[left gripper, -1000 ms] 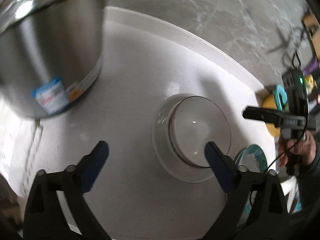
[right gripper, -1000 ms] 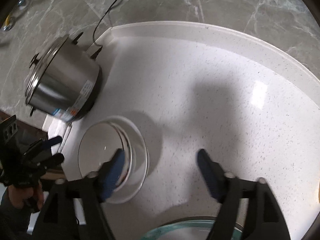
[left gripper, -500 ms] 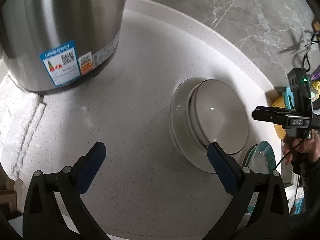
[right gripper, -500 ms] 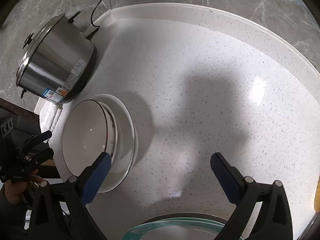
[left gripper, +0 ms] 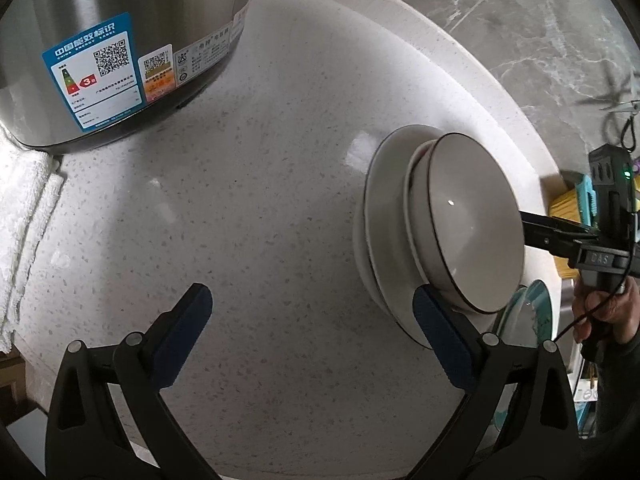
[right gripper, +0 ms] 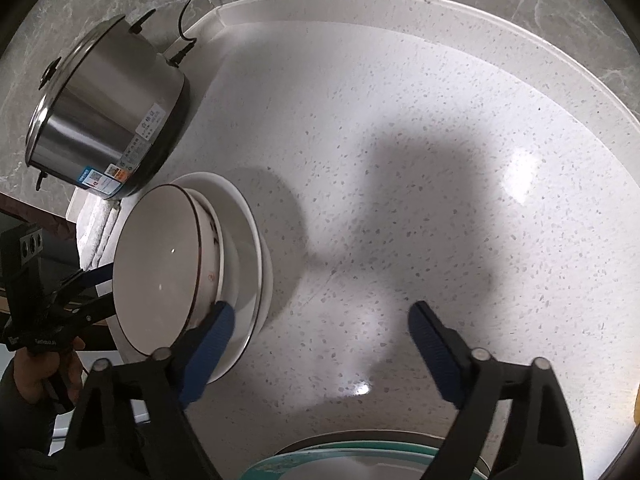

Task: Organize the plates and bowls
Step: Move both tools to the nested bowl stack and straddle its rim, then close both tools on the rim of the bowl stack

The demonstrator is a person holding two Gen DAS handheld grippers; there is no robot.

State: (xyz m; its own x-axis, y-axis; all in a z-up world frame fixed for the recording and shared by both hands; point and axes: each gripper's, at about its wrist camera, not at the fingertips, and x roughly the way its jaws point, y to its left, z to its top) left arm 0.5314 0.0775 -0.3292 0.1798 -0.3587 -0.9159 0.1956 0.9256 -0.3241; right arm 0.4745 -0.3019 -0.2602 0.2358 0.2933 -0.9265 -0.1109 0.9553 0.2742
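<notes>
A tall cylindrical stainless-steel electric cooker (right gripper: 108, 120) with a black base stands at the upper left of the right wrist view, a flat metal lid with a black knob on top. On its lower wall sit a blue-and-white energy label (left gripper: 96, 80) with a QR code and a smaller orange-and-white sticker (left gripper: 158, 72). A black power cord (right gripper: 192, 8) runs from its back up the grey marbled stone wall (left gripper: 520, 12). The cooker rests on a white speckled stone countertop (right gripper: 420, 128) with a raised curved back edge. A white terry cloth (left gripper: 24, 216) lies at the left edge of the left wrist view, just below the cooker.
</notes>
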